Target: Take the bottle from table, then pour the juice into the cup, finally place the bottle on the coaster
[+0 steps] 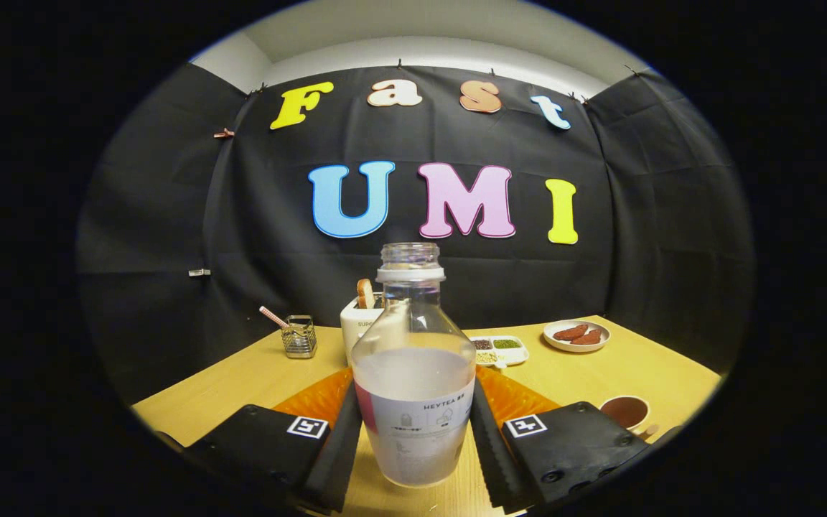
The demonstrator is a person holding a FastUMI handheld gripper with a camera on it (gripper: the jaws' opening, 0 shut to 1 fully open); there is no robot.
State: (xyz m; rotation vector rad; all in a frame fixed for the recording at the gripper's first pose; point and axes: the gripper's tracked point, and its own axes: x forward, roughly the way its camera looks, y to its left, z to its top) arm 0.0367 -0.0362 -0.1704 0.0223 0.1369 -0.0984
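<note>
A clear plastic bottle (413, 373) with no cap stands upright between my fingers, about half full of cloudy whitish juice, with a pale label around its lower part. My gripper (414, 402) is shut on it, one finger pressing each side of the labelled body. A white cup (357, 324) stands just behind the bottle to its left, partly hidden by it, with a brownish stick poking out of its top. An orange coaster (316, 397) lies on the wooden table (241, 380) beyond my fingers and shows on both sides of the bottle.
A small glass jar (299, 337) with a striped straw sits left of the cup. Right of the bottle are a divided white tray (501, 351) of beans and a plate (576, 335) with reddish-brown pieces. A small bowl (624, 411) of dark sauce sits near my right finger.
</note>
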